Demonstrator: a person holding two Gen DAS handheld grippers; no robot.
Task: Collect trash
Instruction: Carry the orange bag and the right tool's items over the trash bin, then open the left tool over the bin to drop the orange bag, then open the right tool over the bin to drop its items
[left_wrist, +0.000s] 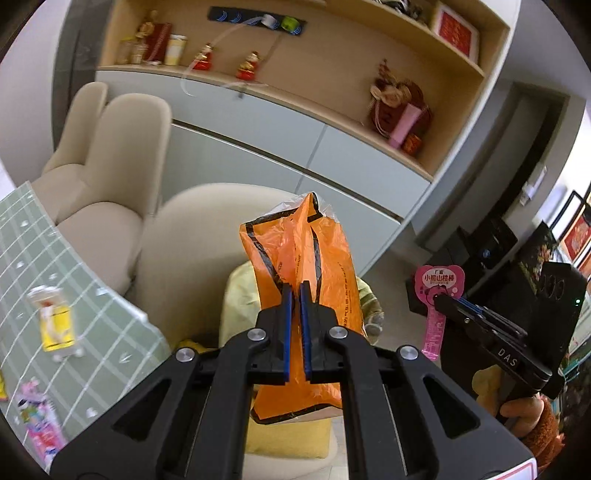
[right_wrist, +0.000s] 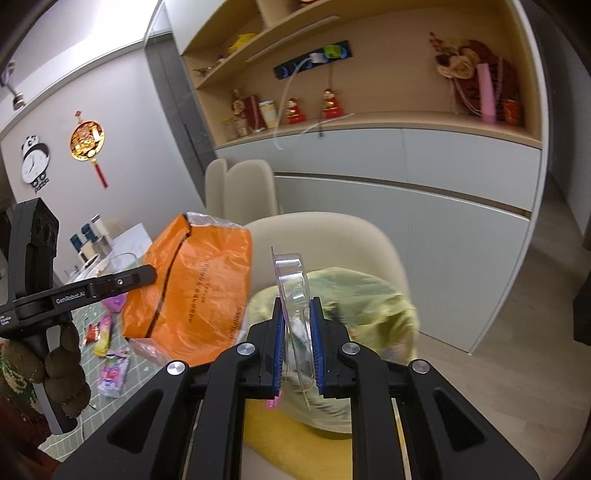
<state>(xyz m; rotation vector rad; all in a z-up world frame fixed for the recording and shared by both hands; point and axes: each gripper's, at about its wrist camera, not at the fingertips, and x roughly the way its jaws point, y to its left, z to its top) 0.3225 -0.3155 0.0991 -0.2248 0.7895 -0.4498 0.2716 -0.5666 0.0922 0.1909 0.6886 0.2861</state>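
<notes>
My left gripper (left_wrist: 296, 291) is shut on an orange plastic bag (left_wrist: 299, 266) and holds it up in the air over a chair; the bag (right_wrist: 195, 291) and the left gripper (right_wrist: 147, 275) also show in the right wrist view. My right gripper (right_wrist: 297, 314) is shut on a clear plastic blister pack with a pink card (right_wrist: 291, 284), held edge-on. In the left wrist view the right gripper (left_wrist: 443, 302) holds that pink pack (left_wrist: 437, 302) to the right of the bag.
A green checked table (left_wrist: 74, 295) at the left carries loose wrappers: a yellow packet (left_wrist: 55, 325) and pink packets (left_wrist: 38, 424), also seen in the right wrist view (right_wrist: 110, 369). A cream chair (right_wrist: 325, 236) with a yellow-green cushion (right_wrist: 369, 302) stands below. Cabinets and shelves lie behind.
</notes>
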